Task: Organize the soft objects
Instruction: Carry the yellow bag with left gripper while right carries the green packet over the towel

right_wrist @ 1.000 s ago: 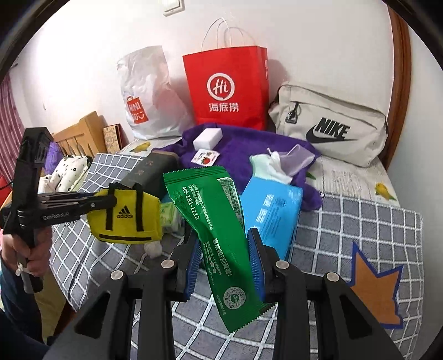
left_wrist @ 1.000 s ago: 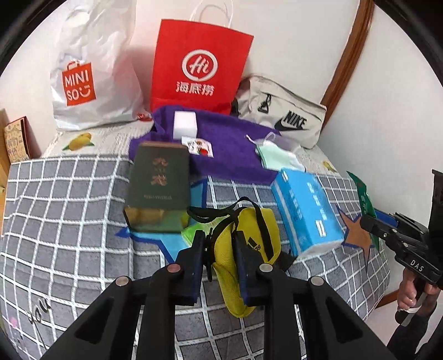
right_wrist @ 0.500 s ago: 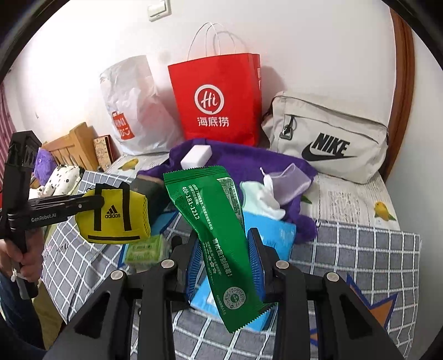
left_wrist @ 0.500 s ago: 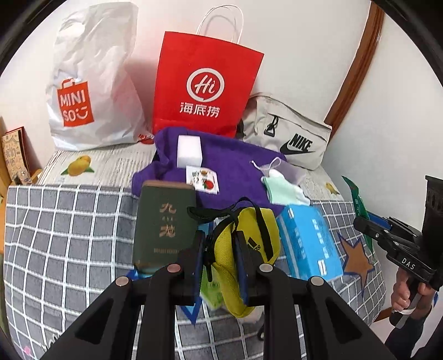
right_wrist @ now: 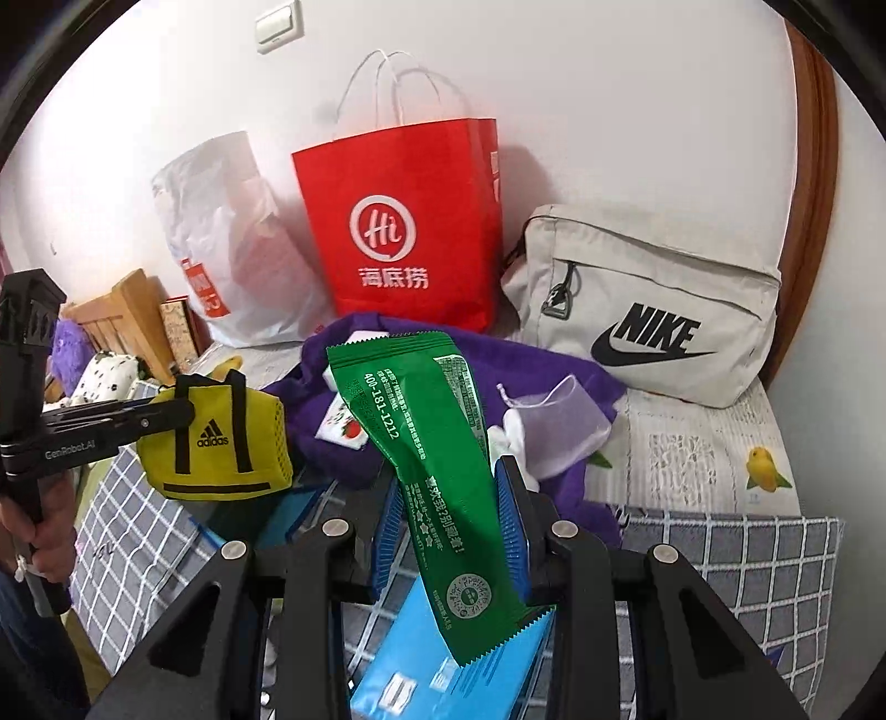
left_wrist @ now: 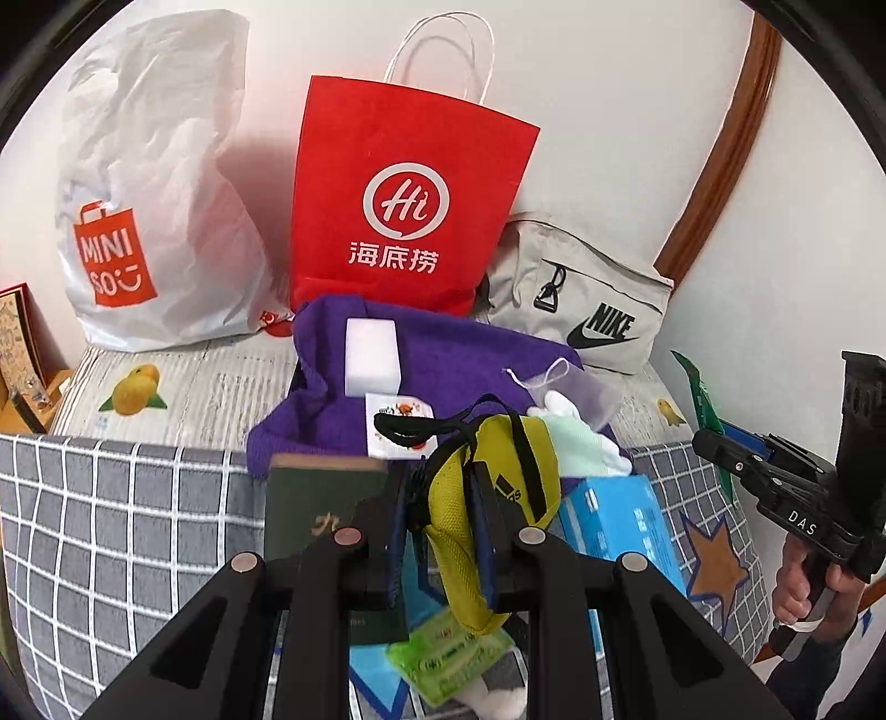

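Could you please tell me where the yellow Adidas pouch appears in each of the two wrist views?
Left wrist: yellow pouch at lower centre, clamped in the left gripper.
Right wrist: yellow pouch at the left edge, at mid-height.
Shared landmark: red paper bag against the wall.

A bedroom in a home: a bed [left_wrist: 111, 531] under a grey checked cover stands against a white wall, with a wooden headboard [right_wrist: 124, 318], a light switch [right_wrist: 279, 25], soft toys [right_wrist: 105, 374], and shopping bags [left_wrist: 410, 194] leaning along the wall
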A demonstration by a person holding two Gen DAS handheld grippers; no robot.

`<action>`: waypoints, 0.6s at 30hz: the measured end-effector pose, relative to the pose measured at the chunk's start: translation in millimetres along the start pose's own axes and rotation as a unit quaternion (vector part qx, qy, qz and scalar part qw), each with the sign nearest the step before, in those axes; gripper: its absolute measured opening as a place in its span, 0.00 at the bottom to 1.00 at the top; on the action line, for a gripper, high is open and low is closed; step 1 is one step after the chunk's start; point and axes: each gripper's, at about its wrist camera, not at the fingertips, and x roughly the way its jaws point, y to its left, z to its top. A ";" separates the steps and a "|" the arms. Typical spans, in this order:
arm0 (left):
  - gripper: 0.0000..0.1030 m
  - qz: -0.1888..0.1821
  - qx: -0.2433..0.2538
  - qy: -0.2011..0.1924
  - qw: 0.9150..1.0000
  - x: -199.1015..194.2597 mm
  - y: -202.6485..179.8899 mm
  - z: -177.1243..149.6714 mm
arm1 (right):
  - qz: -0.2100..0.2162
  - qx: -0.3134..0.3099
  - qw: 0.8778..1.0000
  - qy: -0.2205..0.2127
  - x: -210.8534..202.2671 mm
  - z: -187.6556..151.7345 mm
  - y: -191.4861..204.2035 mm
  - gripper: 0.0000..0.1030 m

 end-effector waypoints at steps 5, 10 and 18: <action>0.19 0.002 -0.003 0.000 1.000 13.0 2.9 12.5 | -0.004 0.001 1.000 0.004 16.4 14.7 -5.3 0.32; 0.19 0.001 -0.003 0.003 1.000 28.3 4.7 26.1 | -0.012 0.001 1.000 0.003 35.9 33.3 -10.7 0.32; 0.19 0.001 -0.004 0.025 1.000 62.5 5.8 41.4 | -0.004 0.000 1.000 0.017 80.1 52.2 -21.0 0.32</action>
